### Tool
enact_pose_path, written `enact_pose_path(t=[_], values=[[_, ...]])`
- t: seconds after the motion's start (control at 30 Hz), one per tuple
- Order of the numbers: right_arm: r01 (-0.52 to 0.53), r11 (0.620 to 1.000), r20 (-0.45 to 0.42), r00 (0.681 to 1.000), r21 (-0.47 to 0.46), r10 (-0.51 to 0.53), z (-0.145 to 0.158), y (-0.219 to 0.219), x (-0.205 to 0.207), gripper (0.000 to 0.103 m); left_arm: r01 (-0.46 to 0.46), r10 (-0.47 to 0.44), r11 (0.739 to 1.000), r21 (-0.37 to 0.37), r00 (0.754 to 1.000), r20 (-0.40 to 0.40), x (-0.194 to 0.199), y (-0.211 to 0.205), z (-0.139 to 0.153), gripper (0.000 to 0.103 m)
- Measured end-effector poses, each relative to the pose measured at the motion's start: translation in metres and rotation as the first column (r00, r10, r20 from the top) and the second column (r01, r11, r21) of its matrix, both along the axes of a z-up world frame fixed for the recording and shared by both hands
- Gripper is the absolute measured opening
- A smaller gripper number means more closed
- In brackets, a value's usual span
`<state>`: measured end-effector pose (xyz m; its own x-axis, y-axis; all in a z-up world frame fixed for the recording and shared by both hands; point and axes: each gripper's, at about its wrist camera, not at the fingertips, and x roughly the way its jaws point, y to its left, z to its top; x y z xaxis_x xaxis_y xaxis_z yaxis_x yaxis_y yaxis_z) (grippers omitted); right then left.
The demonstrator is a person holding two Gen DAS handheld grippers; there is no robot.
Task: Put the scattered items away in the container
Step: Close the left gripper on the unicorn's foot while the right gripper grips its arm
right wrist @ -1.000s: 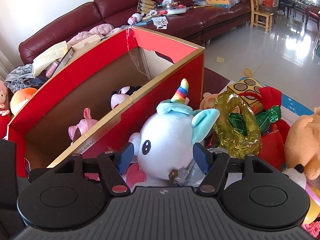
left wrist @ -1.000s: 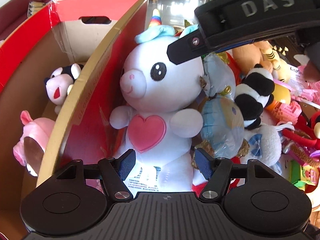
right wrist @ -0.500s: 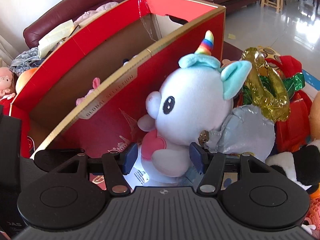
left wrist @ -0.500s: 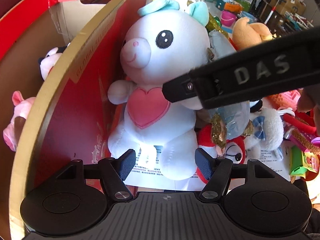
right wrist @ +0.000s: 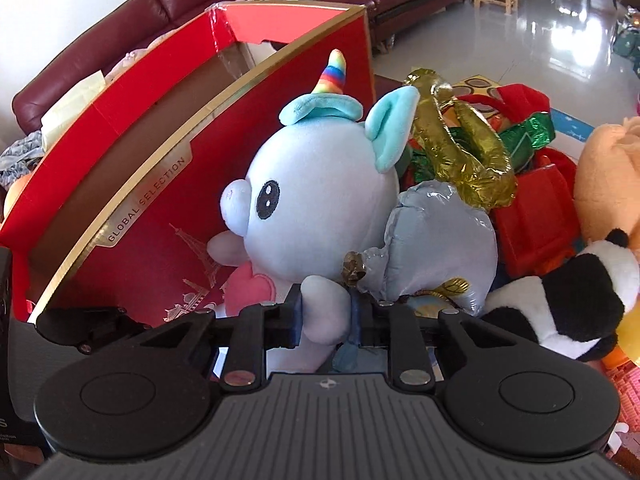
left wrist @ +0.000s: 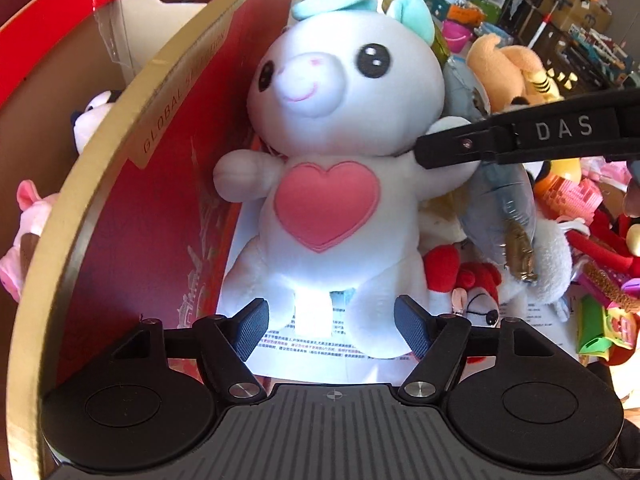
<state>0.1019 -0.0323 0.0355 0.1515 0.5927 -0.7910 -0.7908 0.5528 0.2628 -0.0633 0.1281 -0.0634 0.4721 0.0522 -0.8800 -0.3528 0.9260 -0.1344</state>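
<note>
A white unicorn plush (left wrist: 332,152) with a pink heart sits upright against the outside of a red cardboard box (left wrist: 132,216). In the right wrist view the unicorn (right wrist: 320,208) faces left and my right gripper (right wrist: 325,315) is shut on its arm. The right gripper (left wrist: 444,150) also shows in the left wrist view, reaching in from the right onto that arm. My left gripper (left wrist: 331,328) is open and empty just in front of the unicorn's feet. The box (right wrist: 168,184) holds a pink plush (left wrist: 28,232) and a black-and-white plush (left wrist: 94,116).
To the right of the unicorn lie a silver foil balloon (right wrist: 440,248), a gold foil balloon (right wrist: 460,148), a panda plush (right wrist: 580,300), an orange plush (left wrist: 504,68), a red plush (left wrist: 472,284) and several small toys. A maroon sofa (right wrist: 120,20) stands behind the box.
My right gripper has moved down to the unicorn's arm and closed on it. My left gripper has moved closer to the unicorn and stayed open.
</note>
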Motion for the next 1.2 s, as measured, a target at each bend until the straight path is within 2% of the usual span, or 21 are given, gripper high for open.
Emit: enact_pose_path(t=[0.17, 0.33, 0.47, 0.57, 0.6, 0.63, 0.7, 0.83, 0.9, 1.0, 1.2], values=[[0.072, 0.997, 0.01, 0.997, 0.035, -0.073, 0.008, -0.025, 0.015, 0.025, 0.026, -0.027, 0.999, 0.028, 0.999, 0.029, -0.002, -0.001, 0.011, 0.08], [0.116, 0.992, 0.015, 0.993, 0.044, -0.116, 0.006, -0.035, 0.025, 0.025, 0.04, -0.041, 0.998, 0.056, 0.999, 0.003, 0.002, -0.004, 0.008, 0.078], [0.107, 0.993, 0.011, 0.994, 0.04, -0.107, 0.004, -0.037, 0.026, 0.025, 0.083, -0.082, 0.99, 0.117, 0.996, -0.02, 0.018, -0.012, 0.011, 0.078], [0.092, 0.995, 0.027, 0.995, 0.036, -0.093, 0.002, -0.034, 0.021, 0.026, 0.16, -0.152, 0.97, 0.183, 0.987, -0.058, 0.033, -0.018, 0.013, 0.078], [0.092, 0.995, 0.029, 0.995, 0.04, -0.093, 0.002, -0.034, 0.02, 0.026, 0.184, -0.172, 0.964, 0.191, 0.982, -0.078, 0.038, -0.02, 0.011, 0.062], [0.095, 0.994, 0.02, 0.995, 0.046, -0.096, 0.002, -0.035, 0.021, 0.026, 0.207, -0.193, 0.962, 0.178, 0.977, -0.091, 0.042, -0.02, 0.008, 0.051], [0.104, 0.993, 0.007, 0.994, 0.05, -0.105, 0.001, -0.037, 0.023, 0.028, 0.209, -0.195, 0.968, 0.139, 0.975, -0.11, 0.047, -0.018, 0.0, 0.045], [0.089, 0.995, -0.023, 0.996, 0.051, -0.088, -0.003, -0.04, 0.017, 0.038, 0.185, -0.175, 0.978, 0.097, 0.979, -0.103, 0.047, -0.016, -0.004, 0.044], [0.059, 0.998, -0.02, 0.998, 0.029, -0.059, -0.008, -0.038, 0.008, 0.039, 0.174, -0.167, 0.982, 0.076, 0.981, -0.095, 0.047, -0.015, -0.002, 0.043], [0.051, 0.998, -0.019, 0.999, 0.024, -0.05, -0.012, -0.039, 0.002, 0.039, 0.168, -0.159, 0.982, 0.09, 0.982, -0.101, 0.046, -0.017, -0.004, 0.043], [0.081, 0.995, -0.055, 0.995, 0.065, -0.077, 0.003, -0.04, 0.006, 0.042, 0.166, -0.161, 0.984, 0.062, 0.984, -0.074, 0.05, -0.013, -0.001, 0.043]])
